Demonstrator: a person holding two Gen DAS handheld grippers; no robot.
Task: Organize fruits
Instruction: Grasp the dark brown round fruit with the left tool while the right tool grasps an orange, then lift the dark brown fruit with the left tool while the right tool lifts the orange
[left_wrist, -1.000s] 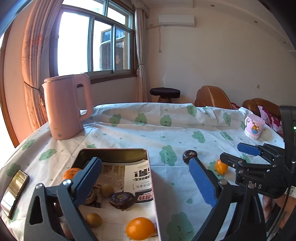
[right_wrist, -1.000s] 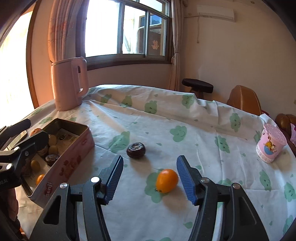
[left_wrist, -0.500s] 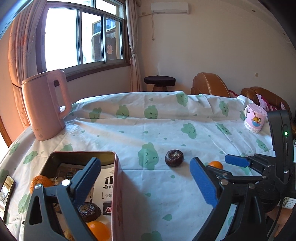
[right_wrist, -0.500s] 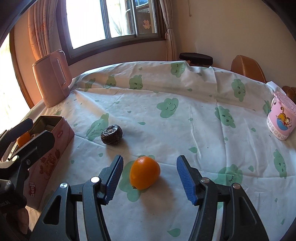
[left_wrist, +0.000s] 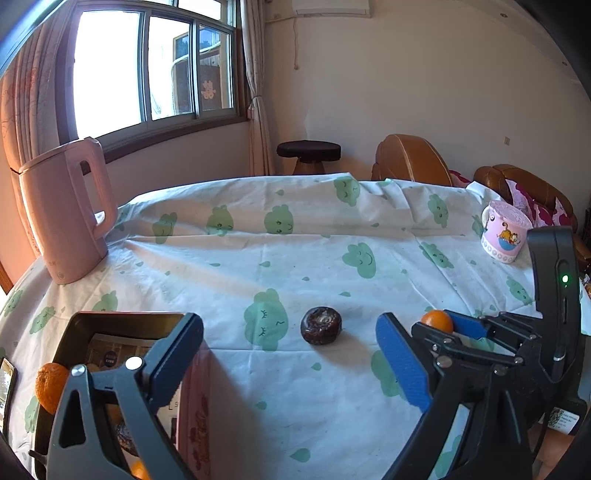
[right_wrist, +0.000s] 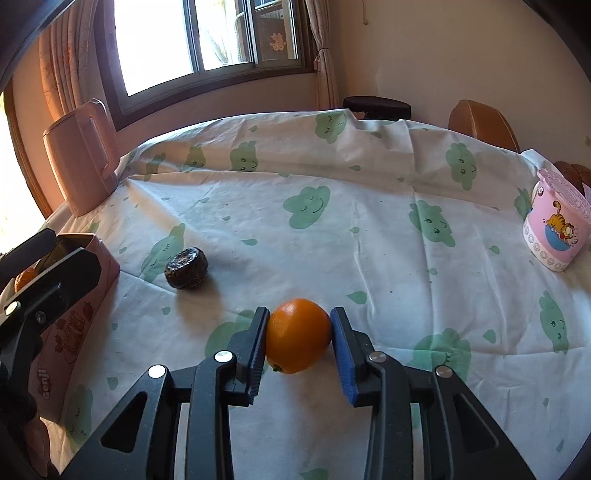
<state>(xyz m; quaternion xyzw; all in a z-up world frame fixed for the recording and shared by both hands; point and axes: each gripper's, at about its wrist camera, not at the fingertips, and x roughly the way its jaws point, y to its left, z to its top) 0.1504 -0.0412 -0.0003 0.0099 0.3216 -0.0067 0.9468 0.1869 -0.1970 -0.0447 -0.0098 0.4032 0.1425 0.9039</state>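
Presently, left view: left claw (left_wrist: 291, 354) stands wide, closing slightly, nothing between its jaws; the tin (left_wrist: 122, 325) under its left finger already holds several fruits, and 1 dark fruit (left_wrist: 320, 325) lies ahead on the cloth. Right view: right claw (right_wrist: 299, 343) is closing, pads on the orange (right_wrist: 297, 335), smooth, glossy, resting on the cloth. 2 fruits remain outside.

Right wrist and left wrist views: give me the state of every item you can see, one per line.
Right gripper: jaws closing, pads against the orange.
Orange: on the tablecloth, between those pads.
Left gripper: jaws wide, closing slightly, nothing between them.
Dark fruit: loose on the tablecloth, untouched.
Tin box: open, fruit inside.
Kettle: upright, lid shut.
Pink cup: upright, covered.
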